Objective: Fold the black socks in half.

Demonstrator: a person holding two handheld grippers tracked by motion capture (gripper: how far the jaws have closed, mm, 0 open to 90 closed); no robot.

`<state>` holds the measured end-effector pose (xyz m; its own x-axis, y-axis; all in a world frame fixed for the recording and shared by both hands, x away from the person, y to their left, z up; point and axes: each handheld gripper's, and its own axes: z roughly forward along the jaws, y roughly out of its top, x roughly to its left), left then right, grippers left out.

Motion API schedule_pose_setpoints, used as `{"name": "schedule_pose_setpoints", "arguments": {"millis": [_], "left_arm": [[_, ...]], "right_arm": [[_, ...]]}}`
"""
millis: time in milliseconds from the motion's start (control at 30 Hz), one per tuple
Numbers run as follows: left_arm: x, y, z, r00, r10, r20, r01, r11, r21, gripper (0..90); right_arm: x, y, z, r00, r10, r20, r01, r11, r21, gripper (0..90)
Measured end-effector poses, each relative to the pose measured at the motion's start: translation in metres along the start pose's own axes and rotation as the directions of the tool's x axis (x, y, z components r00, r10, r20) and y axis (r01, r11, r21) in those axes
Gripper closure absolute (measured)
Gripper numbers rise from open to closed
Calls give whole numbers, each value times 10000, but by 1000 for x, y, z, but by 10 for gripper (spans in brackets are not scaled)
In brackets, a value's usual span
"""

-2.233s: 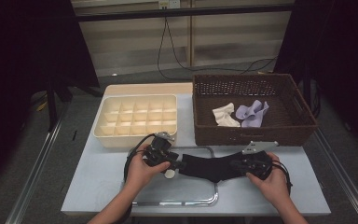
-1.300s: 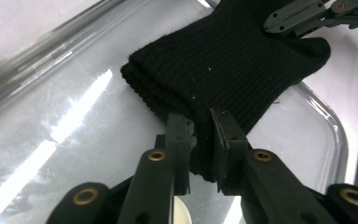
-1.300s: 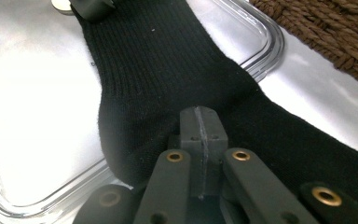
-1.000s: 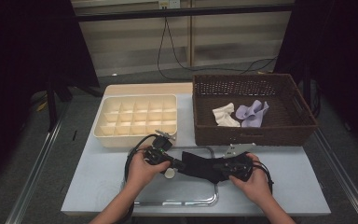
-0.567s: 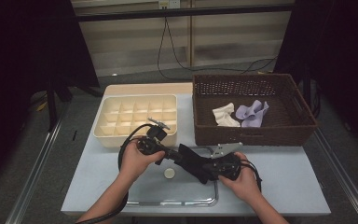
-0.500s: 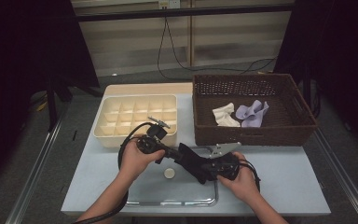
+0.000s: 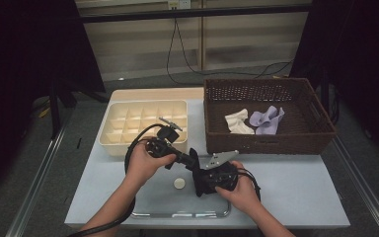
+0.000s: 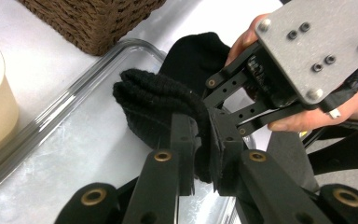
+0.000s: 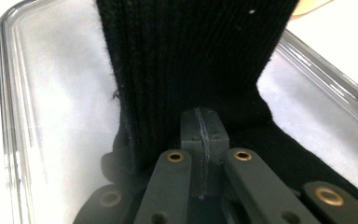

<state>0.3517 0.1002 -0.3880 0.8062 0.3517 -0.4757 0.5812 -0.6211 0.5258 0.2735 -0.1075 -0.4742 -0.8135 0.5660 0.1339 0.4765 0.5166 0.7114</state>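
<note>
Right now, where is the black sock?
In the high view, the black sock hangs near the table's front, pinched between both grippers above the clear tray.

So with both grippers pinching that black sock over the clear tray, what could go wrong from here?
The left gripper pinches only a bunched edge of the black sock, so the knit could slip free as the fold tightens. The right gripper is shut on thin fabric too. Slack sock hanging over the clear tray might drag onto the small white disc.

From my seat, the divided box (image 7: 144, 126) sits left of the basket (image 7: 269, 143) at the table's (image 7: 301, 192) far side, the tray (image 7: 177, 210) lies nearer me, and a small disc (image 7: 178, 183) rests on it.
</note>
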Motion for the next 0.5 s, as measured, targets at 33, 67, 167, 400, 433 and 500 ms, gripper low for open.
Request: {"name": "schedule_pose_setpoints", "arguments": {"millis": [33,67,167,400,433,500], "left_arm": [[0,0,1,10000,-35,-36,35,10000,52,819],[0,0,2,10000,-47,-27,48,10000,39,819],[-1,2,3,10000,-14,-25,14,9999,132,819],[-9,10,8,10000,-5,-16,5,9999,112,819],[-9,11,7,9999,134,13,-135,9997,216,818],[-11,12,6,9999,127,-22,-127,9997,222,818]], "right_arm": [[-1,-1,-2,10000,20,-10,-20,10000,-19,898],[-3,-2,-5,10000,72,54,-72,10000,-57,898],[-9,-7,-16,9997,210,154,-207,9997,-132,900],[-11,-15,-22,9994,344,30,-343,9993,-150,900],[-9,-14,-19,9996,285,-29,-285,9995,-127,900],[-4,-10,-12,9999,119,-37,-119,9999,19,900]]}}
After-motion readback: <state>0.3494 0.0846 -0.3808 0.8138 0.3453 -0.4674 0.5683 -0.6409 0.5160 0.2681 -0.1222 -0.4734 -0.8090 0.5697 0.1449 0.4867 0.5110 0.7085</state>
